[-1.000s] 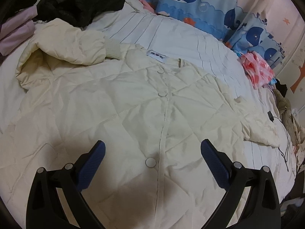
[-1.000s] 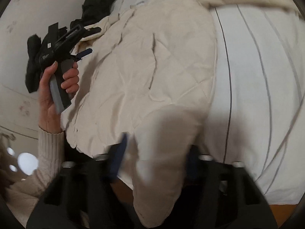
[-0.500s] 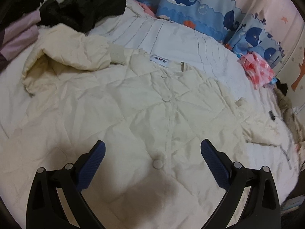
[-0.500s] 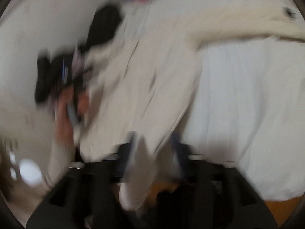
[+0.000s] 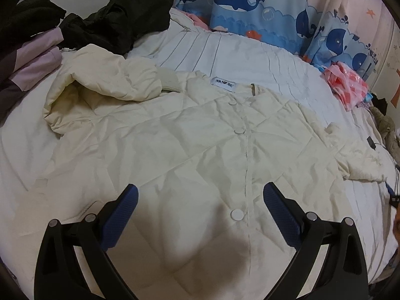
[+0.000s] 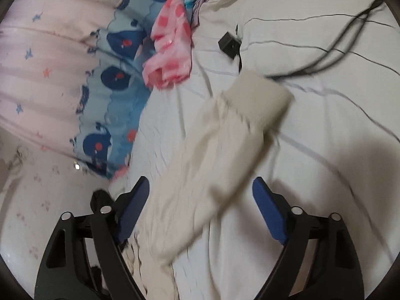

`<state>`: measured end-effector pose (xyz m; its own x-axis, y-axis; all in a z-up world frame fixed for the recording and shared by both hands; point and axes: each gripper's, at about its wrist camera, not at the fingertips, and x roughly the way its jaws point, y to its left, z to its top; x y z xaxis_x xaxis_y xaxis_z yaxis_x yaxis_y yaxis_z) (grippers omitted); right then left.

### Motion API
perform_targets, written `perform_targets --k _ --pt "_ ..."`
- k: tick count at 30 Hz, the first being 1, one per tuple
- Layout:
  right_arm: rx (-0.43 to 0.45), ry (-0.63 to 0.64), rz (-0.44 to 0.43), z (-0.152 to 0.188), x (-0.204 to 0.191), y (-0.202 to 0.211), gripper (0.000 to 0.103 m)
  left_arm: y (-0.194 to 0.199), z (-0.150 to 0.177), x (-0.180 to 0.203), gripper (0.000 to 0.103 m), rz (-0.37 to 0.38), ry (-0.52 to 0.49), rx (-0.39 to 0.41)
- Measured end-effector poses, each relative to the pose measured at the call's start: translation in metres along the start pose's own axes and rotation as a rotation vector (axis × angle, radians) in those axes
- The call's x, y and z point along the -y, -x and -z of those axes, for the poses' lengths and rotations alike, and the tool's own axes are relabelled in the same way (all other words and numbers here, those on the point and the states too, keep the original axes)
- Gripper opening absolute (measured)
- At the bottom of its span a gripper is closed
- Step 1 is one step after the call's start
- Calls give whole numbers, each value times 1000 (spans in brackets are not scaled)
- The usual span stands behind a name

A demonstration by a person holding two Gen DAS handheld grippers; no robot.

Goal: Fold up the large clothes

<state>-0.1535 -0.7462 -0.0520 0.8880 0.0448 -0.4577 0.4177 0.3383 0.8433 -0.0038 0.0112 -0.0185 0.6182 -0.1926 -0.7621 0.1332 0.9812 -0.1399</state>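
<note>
Jacket (image 5: 190, 150) spread front-up on a white bed (image 5: 250, 60), both grippers with jaws wide and holding nothing.

Left gripper (image 5: 200, 200) hangs over the near part of the jacket, its blue pads (image 5: 122, 212) either side of the placket, a white button (image 5: 236, 214) between them. Two more buttons run toward the far collar, where a label (image 5: 224, 83) shows. One sleeve (image 5: 105, 87) lies folded over the far-left shoulder; the other sleeve (image 5: 355, 160) trails to the right. Right gripper (image 6: 200, 195) is above this right sleeve (image 6: 220, 165), whose ribbed cuff (image 6: 262, 100) points far; the view is motion-blurred, so contact cannot be told. Black clothes (image 5: 117, 22) lie far left, a pink bag (image 6: 172, 50) and whale-print curtain (image 5: 250, 7) at the far edge, a black cable (image 6: 337, 50) right of the cuff.
</note>
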Motion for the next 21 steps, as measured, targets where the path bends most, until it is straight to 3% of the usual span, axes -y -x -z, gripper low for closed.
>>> perform_targets --k 3,4,5,8,13,21 --pt "17 -12 36 -16 10 -29 62 -3 0 -1 96 -5 9 0" --pt "25 -20 57 -15 13 -40 50 -3 0 -1 96 -6 13 -1" --pt "37 -32 74 -16 19 -47 30 -4 -1 -1 96 0 18 -4" --pt "80 -34 79 -18 27 -55 17 -4 -1 3 96 1 8 -2" --pt "135 91 37 -12 -11 -43 15 -4 1 1 96 2 8 -13" --pt "164 201 -93 6 -113 -19 15 2 2 -15 96 -4 36 -18"
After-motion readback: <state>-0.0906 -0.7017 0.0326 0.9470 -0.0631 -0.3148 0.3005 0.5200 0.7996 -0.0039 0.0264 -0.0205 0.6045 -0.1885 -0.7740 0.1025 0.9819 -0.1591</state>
